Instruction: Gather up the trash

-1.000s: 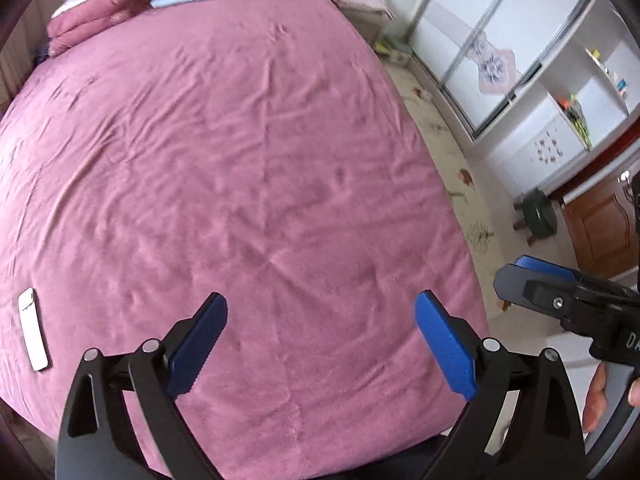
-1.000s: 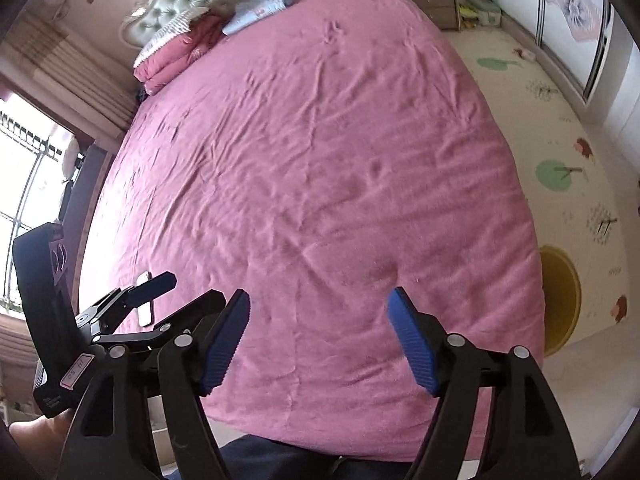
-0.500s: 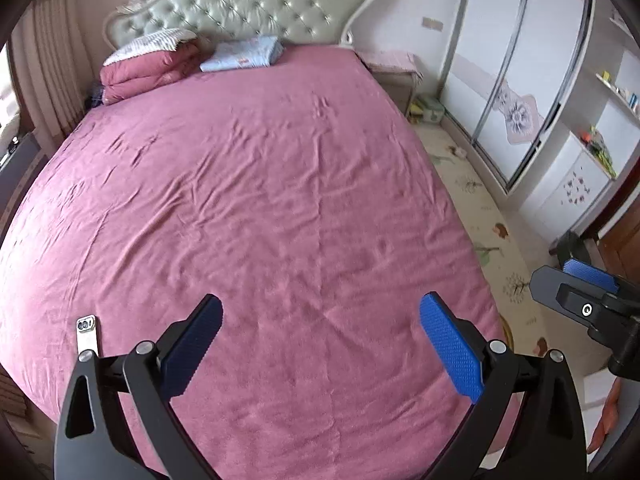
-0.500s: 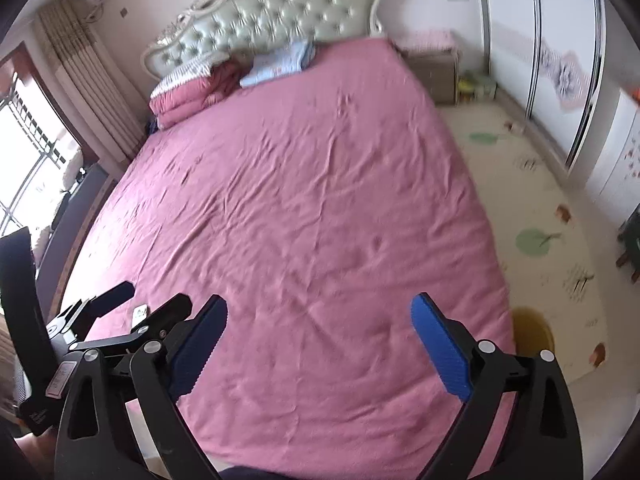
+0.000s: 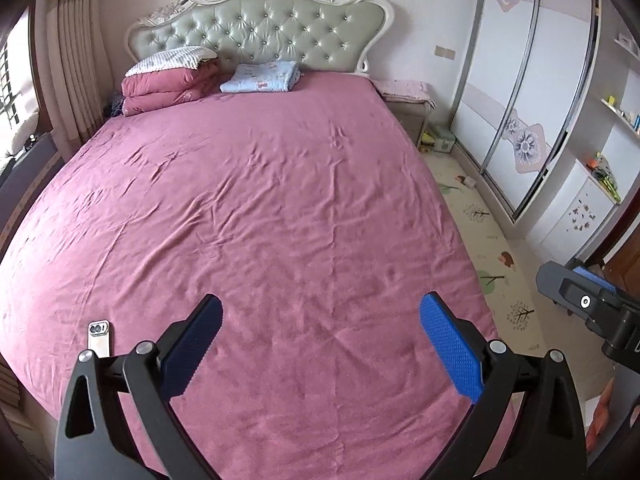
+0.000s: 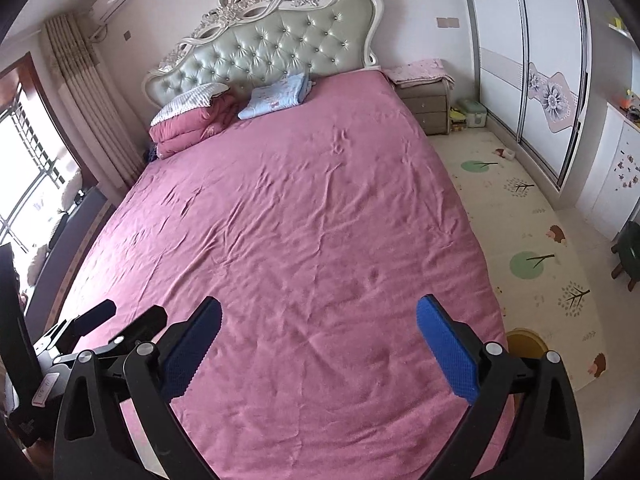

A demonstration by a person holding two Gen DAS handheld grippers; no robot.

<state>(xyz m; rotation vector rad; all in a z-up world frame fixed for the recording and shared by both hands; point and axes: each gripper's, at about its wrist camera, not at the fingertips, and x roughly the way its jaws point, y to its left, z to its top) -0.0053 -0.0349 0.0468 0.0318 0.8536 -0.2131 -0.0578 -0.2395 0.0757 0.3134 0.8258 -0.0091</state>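
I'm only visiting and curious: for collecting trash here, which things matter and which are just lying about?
Likely for the job:
small scrap by the wardrobe
yellow round container beside the bed, perhaps a bin

Just lying about:
phone
red quilt
blue blanket
green stool
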